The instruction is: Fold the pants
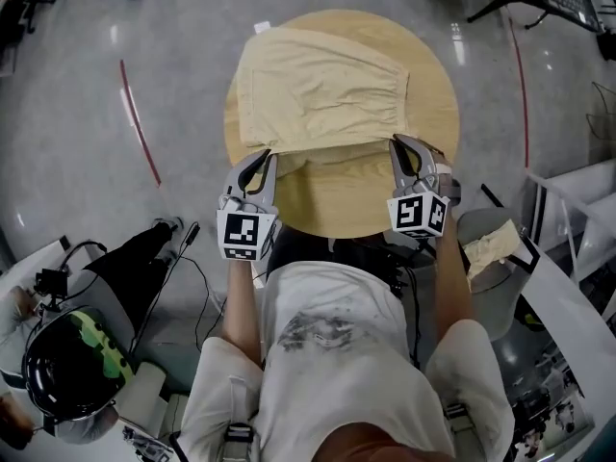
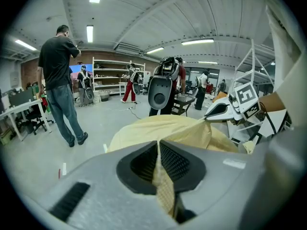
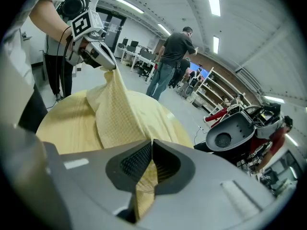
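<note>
Ok, status: both grippers clamped on the pants (image 1: 322,89), one at each near corner.

L gripper (image 1: 268,155): jaws pinched together on the cloth. In the left gripper view a thin strip of the yellow waffle-weave fabric runs between the pads and hangs out below them. Nothing else in the jaws.

R gripper (image 1: 397,142): same. In the right gripper view the jaws are closed on a fold of the same fabric, with the tail hanging under the pads.

Pants pos: pale yellow, lying on the far half of the round wooden table (image 1: 337,210). The near edge runs approx straight between my two sets of tips. In the gripper views that edge is lifted off the wood where it's gripped, with the cloth rising to a peak at each jaw. Rest of the garment looks flat on the top, far-left corner reaching about to the table rim. Gathered, ruched band along the right side; can't tell if it's the waistband. Near half of the tabletop is bare wood.

Grippers are well apart, L at the left end of the near edge, R at the right end, both pointing away from me and angled down.

Bkgd: grey bin (image 1: 486,287) w/ a beige cloth in it, right of the table by my R arm. Black helmet (image 1: 72,369) at lower left. Person in dark shirt + jeans (image 2: 60,80) standing on the floor beyond the table, and shelving (image 2: 117,75) further back.
</note>
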Demonstrator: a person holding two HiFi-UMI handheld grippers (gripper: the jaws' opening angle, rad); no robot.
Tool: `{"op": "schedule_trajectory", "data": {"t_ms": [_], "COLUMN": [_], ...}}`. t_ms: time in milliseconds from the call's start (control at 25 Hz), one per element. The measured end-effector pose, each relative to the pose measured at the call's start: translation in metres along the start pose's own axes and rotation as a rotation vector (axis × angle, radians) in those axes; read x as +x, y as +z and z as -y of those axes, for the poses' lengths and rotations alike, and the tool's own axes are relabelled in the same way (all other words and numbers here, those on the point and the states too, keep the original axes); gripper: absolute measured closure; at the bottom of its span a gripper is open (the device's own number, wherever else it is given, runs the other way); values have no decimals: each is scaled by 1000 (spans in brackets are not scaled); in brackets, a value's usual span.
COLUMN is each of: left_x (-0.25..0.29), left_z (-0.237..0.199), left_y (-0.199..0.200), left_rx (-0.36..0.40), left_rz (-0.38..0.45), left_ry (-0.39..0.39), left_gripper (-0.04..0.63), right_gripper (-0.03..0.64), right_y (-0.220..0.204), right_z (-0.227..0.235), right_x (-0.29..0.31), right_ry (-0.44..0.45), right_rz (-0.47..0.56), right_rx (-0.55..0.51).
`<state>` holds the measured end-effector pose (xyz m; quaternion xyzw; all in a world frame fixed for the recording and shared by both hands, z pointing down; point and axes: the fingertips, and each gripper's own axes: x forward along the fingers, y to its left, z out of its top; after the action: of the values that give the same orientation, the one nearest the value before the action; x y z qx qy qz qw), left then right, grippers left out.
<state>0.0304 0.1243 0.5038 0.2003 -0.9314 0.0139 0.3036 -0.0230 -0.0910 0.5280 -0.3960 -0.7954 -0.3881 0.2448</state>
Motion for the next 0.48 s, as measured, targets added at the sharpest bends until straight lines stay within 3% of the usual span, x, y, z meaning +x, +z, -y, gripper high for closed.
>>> {"op": "schedule_trajectory", "data": {"t_ms": [480], "left_x": [39], "left_z": [-44], "left_y": [32], "left_rx": [17], "left_rz": [26], "left_ry": [-11], "left_gripper": [572], "right_gripper": [597], "right_y": [19], "right_z": [33], "right_x": [33], "right_ry": [-39], "right_rz": [-9], "right_rx": [25]}}
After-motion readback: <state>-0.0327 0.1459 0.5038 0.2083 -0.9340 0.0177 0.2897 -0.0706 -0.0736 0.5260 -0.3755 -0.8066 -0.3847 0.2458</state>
